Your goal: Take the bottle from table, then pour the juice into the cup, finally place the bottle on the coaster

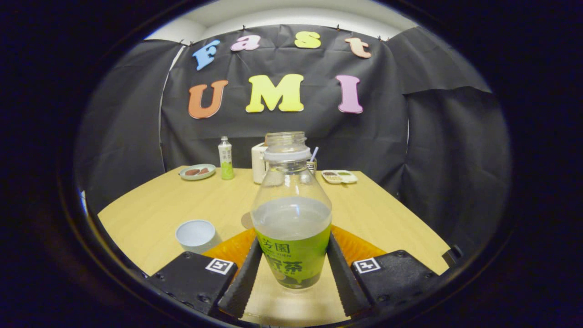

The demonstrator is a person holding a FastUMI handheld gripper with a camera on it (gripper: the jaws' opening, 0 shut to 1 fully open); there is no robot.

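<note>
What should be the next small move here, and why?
Probably lift the bottle and carry it toward the cup. The hand-held gripper has both fingers against the bottle's label, so the grasp looks made. The bottle is uncapped, upright, about half full and seems to rest on the table.

Bottle (291, 214) stands upright, uncapped, between the gripper (291, 273) fingers, which seem to press its label on both sides, though contact is hard to confirm; it blocks the straight line ahead. Cup (196, 234) sits on the table (150, 209) just ahead-left of the left finger, apart from the bottle, with bare tabletop between and beyond them; open wood also on the right. Far edge is crowded: plate (197, 171), small bottle (225, 158), white container (259, 163), tray (339, 176), all well apart from the fingers.
</note>
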